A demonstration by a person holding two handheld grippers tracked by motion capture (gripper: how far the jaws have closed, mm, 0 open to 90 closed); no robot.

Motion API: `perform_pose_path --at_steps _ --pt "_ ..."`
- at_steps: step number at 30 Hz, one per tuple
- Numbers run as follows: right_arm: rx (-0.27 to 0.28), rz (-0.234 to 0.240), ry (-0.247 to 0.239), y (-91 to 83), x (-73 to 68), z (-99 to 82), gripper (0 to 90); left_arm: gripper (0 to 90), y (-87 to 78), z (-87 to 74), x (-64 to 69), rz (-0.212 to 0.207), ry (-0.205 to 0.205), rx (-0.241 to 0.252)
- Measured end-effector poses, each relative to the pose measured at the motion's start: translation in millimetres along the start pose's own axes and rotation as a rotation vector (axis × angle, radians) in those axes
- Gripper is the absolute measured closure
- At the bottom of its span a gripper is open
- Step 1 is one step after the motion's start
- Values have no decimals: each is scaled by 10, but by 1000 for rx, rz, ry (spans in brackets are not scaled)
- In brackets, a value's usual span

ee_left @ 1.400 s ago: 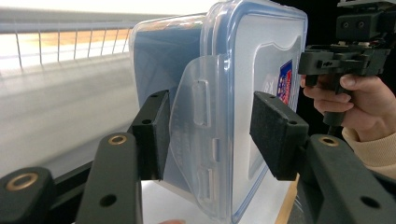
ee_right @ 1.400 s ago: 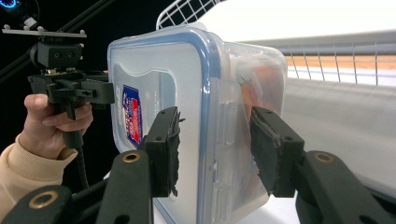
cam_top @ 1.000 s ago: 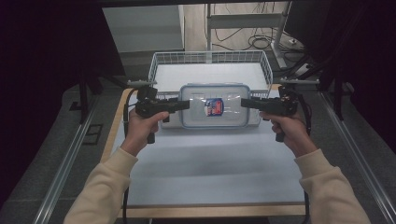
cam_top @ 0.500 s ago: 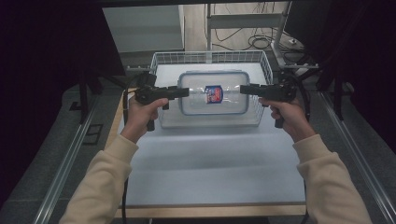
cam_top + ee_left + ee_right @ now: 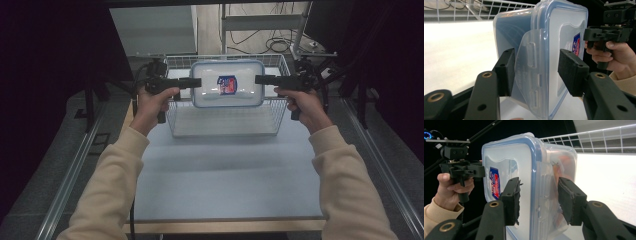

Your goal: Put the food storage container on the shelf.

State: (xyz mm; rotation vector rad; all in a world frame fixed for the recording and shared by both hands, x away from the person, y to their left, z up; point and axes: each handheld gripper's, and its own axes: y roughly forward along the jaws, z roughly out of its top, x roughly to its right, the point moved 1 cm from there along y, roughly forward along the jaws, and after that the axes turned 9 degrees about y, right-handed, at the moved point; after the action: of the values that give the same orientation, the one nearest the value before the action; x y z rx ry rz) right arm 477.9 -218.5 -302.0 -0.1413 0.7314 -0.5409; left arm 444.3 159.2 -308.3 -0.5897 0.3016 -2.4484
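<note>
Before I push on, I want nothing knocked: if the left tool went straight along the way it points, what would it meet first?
The lidded plastic container itself: its latch side already sits between the left tool's jaws. Past it stands the right tool, though its depth is unclear.

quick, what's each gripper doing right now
Left gripper: shut on one end of the box, held over the basket.
Right gripper: shut on the box's other end.
</note>
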Motion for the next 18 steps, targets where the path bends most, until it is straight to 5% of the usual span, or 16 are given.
perform_pose_path --at_steps 11,18 --pt "3 -13 31 98 176 265 540 494 175 252 -263 -12 -14 8" --pt "-17 -24 51 247 268 373 539 493 226 229 -455 -15 -44 6"
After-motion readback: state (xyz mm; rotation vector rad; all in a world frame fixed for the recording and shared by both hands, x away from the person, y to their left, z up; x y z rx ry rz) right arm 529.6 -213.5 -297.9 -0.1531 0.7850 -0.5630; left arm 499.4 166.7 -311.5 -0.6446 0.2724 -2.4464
